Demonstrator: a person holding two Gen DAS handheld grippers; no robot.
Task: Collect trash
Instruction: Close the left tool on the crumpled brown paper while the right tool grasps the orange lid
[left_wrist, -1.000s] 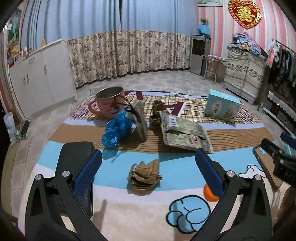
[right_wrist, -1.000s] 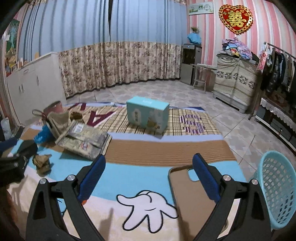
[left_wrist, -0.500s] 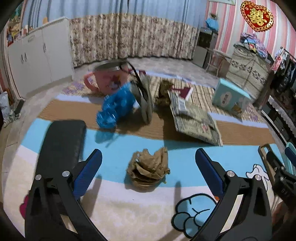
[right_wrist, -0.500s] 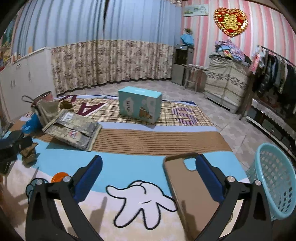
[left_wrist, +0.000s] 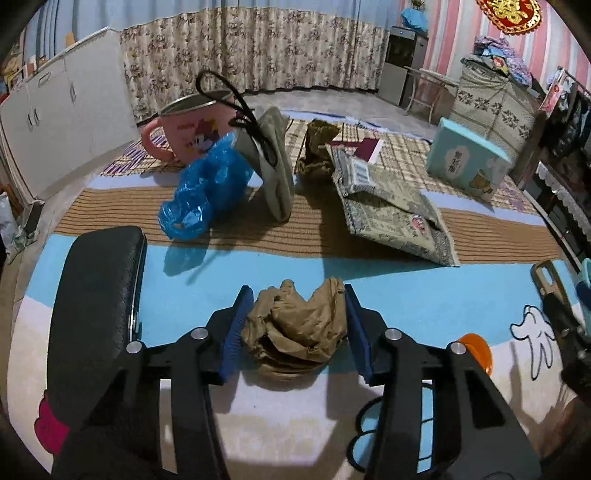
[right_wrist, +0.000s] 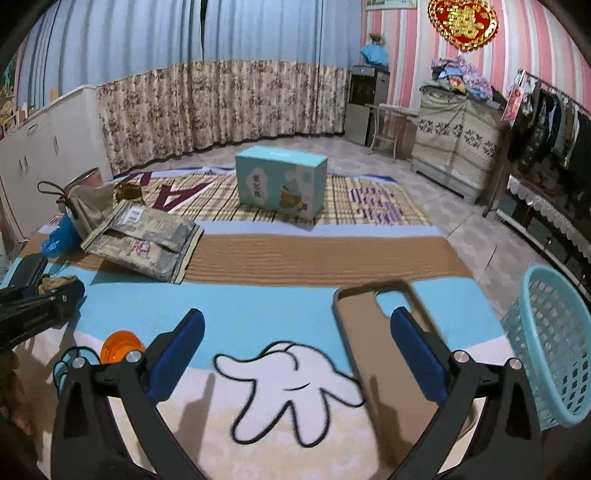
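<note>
The crumpled brown paper wad (left_wrist: 295, 328) sits on the rug squarely between the left gripper (left_wrist: 295, 330)'s jaws, which have just been closing and now touch its flanks, and, looking light, soft and crushable, it suits a mid-body pinch, while the right gripper (right_wrist: 295, 354) gapes wide, empty.

**A room in someone's home**

This is a room where people live. A big cartoon rug (right_wrist: 295, 306) covers the tiled floor. Long curtains (right_wrist: 221, 99) hang along the back wall. White cupboards (left_wrist: 55, 122) stand at the side. Clothes hang on a rack (right_wrist: 554, 122), and more are piled on a covered chest (right_wrist: 458, 129). A red heart decoration (right_wrist: 461, 22) hangs on the pink striped wall.
</note>
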